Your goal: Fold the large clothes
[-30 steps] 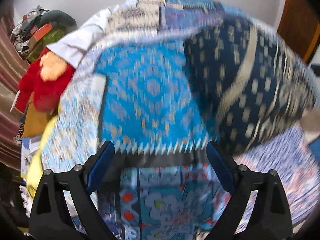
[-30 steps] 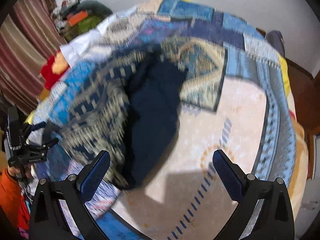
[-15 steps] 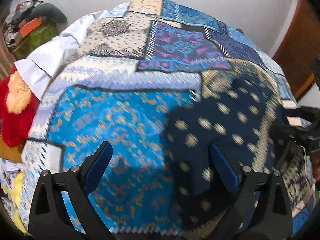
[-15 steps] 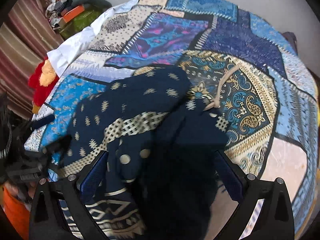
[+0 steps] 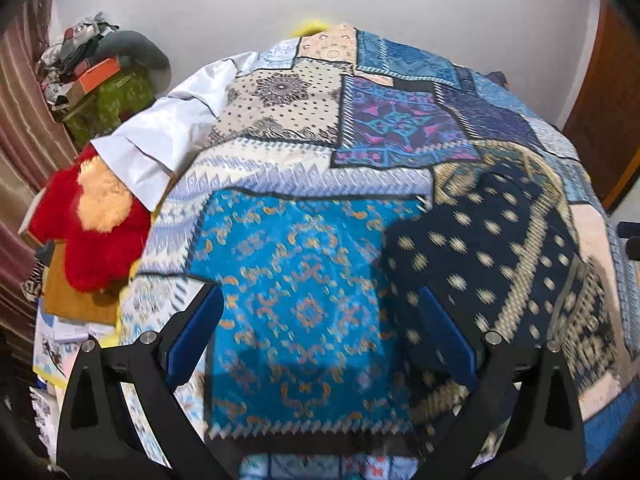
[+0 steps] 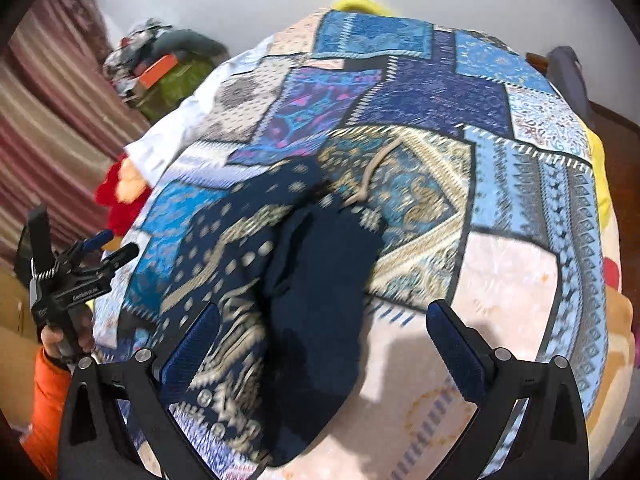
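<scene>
Two grippers, jaws spread and empty, hover over your patchwork bedspread [image 5: 304, 320].

Left gripper [image 5: 320, 344] sits beside the crumpled navy garment [image 6: 304, 300] (patterned, cream motifs); right gripper [image 6: 320, 344] above it.

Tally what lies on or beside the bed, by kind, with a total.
Navy patterned garments with cream dots, bunched on the bed: 1
Patchwork blue bedspreads: 1
White pillows: 1
Red and peach plush toys: 1
Orange boxes on the far pile: 1
Handheld tools, both open: 2, left, right
Total: 7
</scene>
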`<state>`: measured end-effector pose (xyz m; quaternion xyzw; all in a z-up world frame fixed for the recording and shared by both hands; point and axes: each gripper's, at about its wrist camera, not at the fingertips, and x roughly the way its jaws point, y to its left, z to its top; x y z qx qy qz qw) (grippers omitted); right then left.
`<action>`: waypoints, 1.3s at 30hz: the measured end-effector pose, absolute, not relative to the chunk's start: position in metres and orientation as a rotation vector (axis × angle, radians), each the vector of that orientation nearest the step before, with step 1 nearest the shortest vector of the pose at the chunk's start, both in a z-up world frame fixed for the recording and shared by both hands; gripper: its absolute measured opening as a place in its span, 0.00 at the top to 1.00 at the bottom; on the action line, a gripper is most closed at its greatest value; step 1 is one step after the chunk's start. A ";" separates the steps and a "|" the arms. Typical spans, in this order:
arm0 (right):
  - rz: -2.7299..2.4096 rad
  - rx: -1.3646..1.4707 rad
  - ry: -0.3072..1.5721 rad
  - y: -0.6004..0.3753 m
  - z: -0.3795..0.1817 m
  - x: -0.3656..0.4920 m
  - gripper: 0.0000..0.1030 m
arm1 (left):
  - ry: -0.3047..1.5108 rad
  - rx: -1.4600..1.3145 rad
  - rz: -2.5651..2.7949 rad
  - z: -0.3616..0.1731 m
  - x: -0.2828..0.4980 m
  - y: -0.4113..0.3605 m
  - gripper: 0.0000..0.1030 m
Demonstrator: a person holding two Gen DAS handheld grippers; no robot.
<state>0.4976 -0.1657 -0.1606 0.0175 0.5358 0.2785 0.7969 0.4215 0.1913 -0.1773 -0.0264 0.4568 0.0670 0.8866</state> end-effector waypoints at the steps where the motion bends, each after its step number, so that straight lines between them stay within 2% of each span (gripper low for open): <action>1: 0.609 0.029 1.145 -0.163 -0.161 0.491 0.00 | 0.959 -0.078 0.118 -0.179 0.416 0.189 0.04; 5: 0.660 0.019 1.160 -0.154 -0.176 0.467 0.00 | 1.035 -0.256 -0.018 -0.201 0.409 0.186 0.03; 9: 0.672 0.032 1.269 -0.142 -0.215 0.467 0.00 | 1.154 -0.443 -0.118 -0.243 0.420 0.183 0.03; 12: 0.677 0.105 1.353 -0.141 -0.243 0.475 0.00 | 1.170 -0.572 -0.181 -0.264 0.431 0.186 0.00; 21: 0.777 0.206 1.357 -0.117 -0.262 0.500 0.02 | 1.210 -0.823 -0.370 -0.300 0.473 0.177 0.00; 22: 0.781 0.210 1.354 -0.116 -0.263 0.501 0.05 | 1.222 -0.841 -0.377 -0.305 0.477 0.174 0.00; 25: 0.773 0.238 1.355 -0.115 -0.266 0.504 0.21 | 1.220 -0.813 -0.359 -0.304 0.480 0.164 0.03; 27: 0.780 0.268 1.356 -0.120 -0.267 0.504 0.40 | 1.204 -0.770 -0.343 -0.296 0.477 0.159 0.11; 30: 0.783 0.273 1.340 -0.121 -0.262 0.497 0.58 | 1.176 -0.710 -0.322 -0.278 0.469 0.156 0.24; 33: 0.791 0.238 1.310 -0.111 -0.246 0.484 0.66 | 1.143 -0.637 -0.319 -0.252 0.455 0.157 0.31; 39: 0.829 0.235 1.240 -0.097 -0.205 0.457 0.69 | 1.057 -0.542 -0.298 -0.195 0.427 0.166 0.33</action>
